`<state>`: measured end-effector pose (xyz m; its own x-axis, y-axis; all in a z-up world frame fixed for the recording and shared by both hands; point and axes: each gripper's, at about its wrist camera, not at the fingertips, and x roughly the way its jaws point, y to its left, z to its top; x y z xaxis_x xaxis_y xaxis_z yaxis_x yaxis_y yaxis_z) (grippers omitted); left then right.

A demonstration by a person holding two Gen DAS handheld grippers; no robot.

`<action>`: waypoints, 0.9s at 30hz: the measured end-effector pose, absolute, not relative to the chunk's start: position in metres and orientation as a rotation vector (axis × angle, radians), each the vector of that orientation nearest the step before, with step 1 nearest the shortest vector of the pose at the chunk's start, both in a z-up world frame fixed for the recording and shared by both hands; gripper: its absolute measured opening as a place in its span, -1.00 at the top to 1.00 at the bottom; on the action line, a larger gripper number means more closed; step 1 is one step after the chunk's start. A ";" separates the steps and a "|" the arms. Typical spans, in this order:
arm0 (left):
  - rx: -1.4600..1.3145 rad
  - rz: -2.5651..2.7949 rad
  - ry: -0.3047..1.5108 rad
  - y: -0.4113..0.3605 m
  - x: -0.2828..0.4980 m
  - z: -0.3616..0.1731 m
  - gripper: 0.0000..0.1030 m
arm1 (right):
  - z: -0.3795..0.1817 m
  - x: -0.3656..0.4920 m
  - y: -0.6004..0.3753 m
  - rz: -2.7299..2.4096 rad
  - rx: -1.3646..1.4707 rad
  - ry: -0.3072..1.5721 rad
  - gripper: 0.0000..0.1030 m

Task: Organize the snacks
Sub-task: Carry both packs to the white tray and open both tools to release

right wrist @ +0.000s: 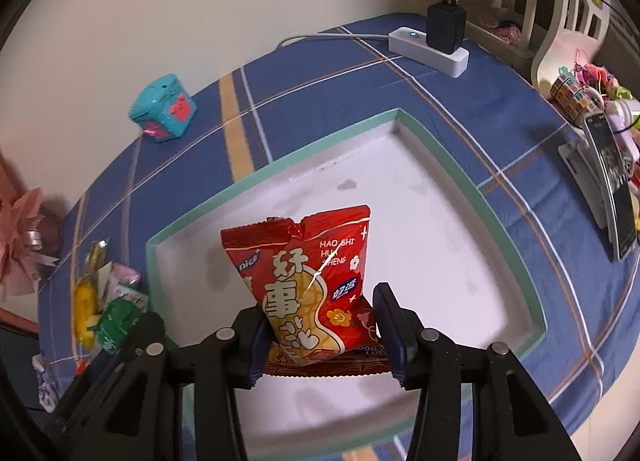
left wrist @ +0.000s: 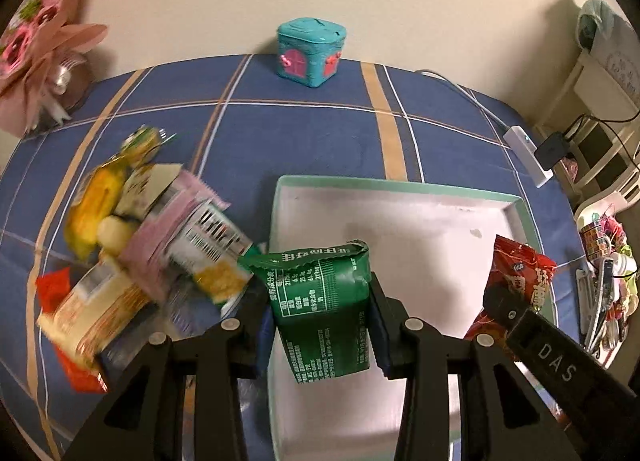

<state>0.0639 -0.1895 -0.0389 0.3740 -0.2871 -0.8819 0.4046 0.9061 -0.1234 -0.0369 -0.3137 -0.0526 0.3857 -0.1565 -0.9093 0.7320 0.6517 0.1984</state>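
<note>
My left gripper point(left wrist: 320, 321) is shut on a green snack packet point(left wrist: 322, 301) and holds it over the left edge of the white tray with a green rim point(left wrist: 400, 183). My right gripper point(right wrist: 318, 335) is shut on a red snack packet point(right wrist: 308, 285) and holds it above the tray's white floor point(right wrist: 420, 245). The red packet point(left wrist: 518, 277) and the right gripper also show at the right of the left wrist view. A pile of several snack packets point(left wrist: 152, 245) lies on the blue checked cloth left of the tray. The pile also shows in the right wrist view point(right wrist: 108, 301).
A teal toy box point(left wrist: 312, 51) stands at the table's far edge by the wall. A white power strip with a black charger point(right wrist: 432, 45) lies far right. Pink paper flowers point(left wrist: 44, 61) sit far left. A phone on a stand point(right wrist: 608, 185) and clutter sit at the right edge.
</note>
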 end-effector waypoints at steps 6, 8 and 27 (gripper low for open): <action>0.121 -0.461 1.103 -0.206 0.078 -0.048 0.19 | -0.066 -0.024 -0.334 -0.646 0.645 1.041 0.01; 0.127 -0.465 1.110 -0.211 0.080 -0.049 0.14 | -0.067 -0.022 -0.337 -0.644 0.647 1.038 -0.01; 0.096 -0.333 1.035 -0.151 0.061 0.002 -0.86 | -0.027 -0.048 -0.323 -0.640 0.616 0.996 -1.00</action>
<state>0.0607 -0.1507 0.0024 0.4652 -0.2255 -0.8560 0.3154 0.9458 -0.0778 -0.0483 -0.3235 -0.0269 0.3971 -0.2026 -0.8951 0.7302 0.6606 0.1744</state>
